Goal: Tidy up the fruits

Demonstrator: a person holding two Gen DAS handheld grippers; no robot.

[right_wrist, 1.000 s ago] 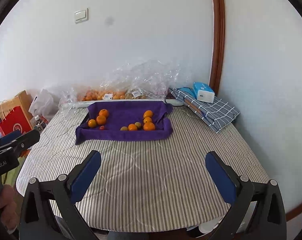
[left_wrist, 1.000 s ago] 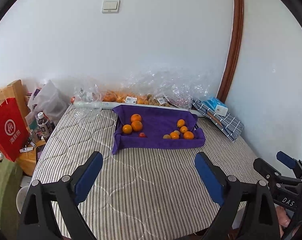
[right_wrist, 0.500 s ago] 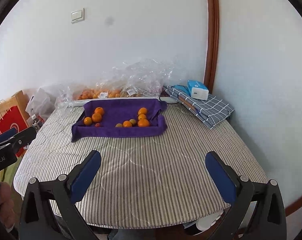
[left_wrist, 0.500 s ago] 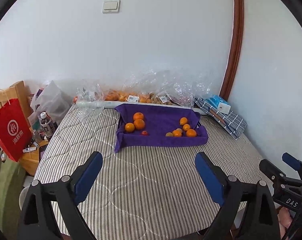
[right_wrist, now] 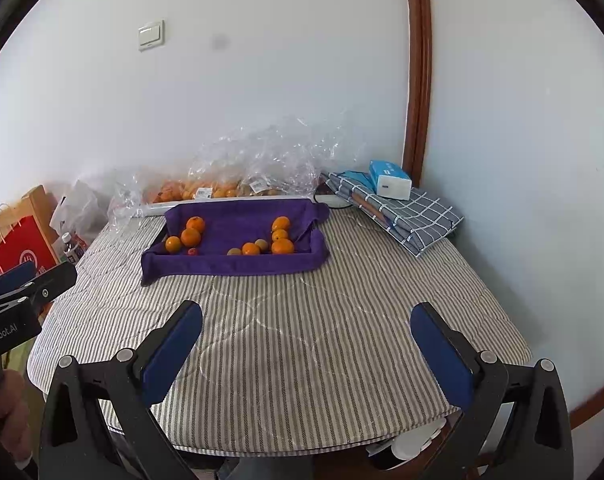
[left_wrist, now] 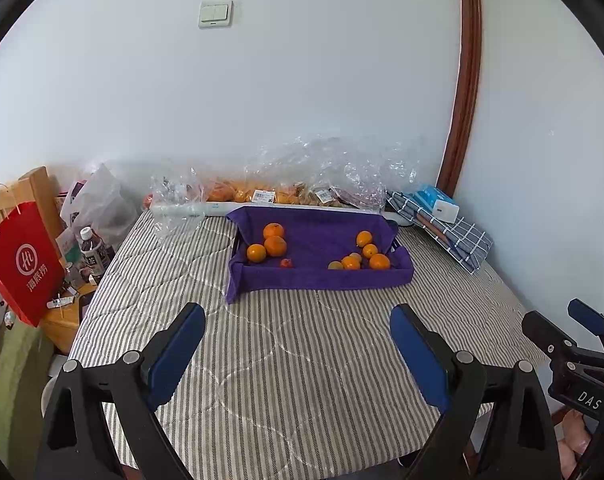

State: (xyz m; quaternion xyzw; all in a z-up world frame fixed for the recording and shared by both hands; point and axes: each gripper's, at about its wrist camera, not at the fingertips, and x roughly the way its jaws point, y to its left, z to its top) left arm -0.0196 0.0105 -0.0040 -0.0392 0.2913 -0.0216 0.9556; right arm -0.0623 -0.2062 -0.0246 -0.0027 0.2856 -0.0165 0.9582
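Hovering apart, left gripper [left_wrist: 298, 344] and right gripper [right_wrist: 305, 340], both agape

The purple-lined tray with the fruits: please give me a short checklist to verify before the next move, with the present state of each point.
1. Left claw open and holding nothing: ok.
2. Right claw open and holding nothing: ok.
3. Striped cover between the claws and the purple-lined tray free of obstacles: ok.
4. Fruits lie in two groups in the tray, the left group apart from the right group: ok.
5. Small red fruit and greenish ones identified by kind: cannot tell, too small.
6. Claws near enough to grasp: not ok, both are well short of the tray.
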